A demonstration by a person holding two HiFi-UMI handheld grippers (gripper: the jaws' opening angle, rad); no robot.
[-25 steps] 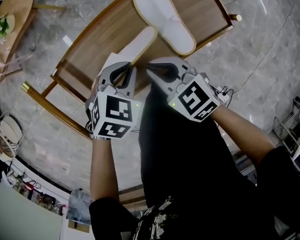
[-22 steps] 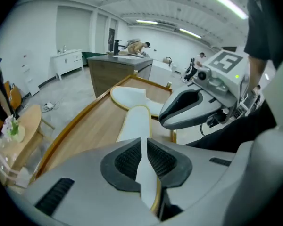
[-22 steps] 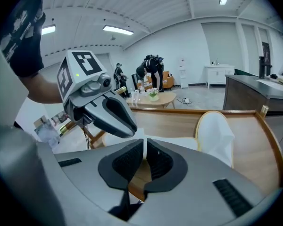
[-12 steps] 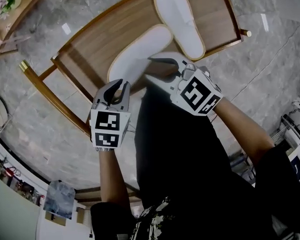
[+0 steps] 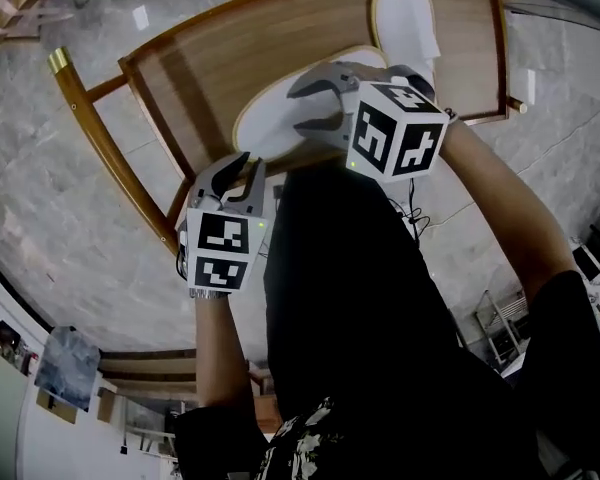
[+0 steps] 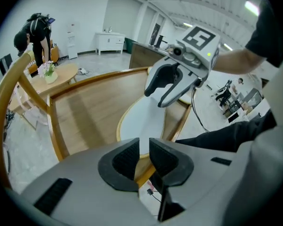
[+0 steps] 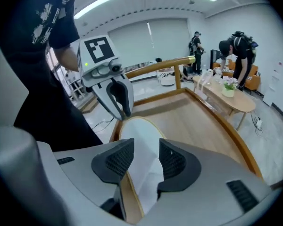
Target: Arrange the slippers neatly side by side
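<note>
My right gripper [image 5: 298, 113] hides one end of the near slipper [image 5: 265, 123]; the far slipper [image 5: 405, 18] runs behind its cube. My left gripper [image 6: 140, 158] covers the near slipper's close end in its own view.

Near slipper [image 5: 265, 123] is lying on the bench [image 5: 195, 78] right by its front edge, and the far slipper [image 5: 408, 18] is just behind it to the right, up near the back corner. Off past the bench there's a small table [image 7: 236, 102] on the floor, with a person [image 7: 238, 48] behind it.
</note>
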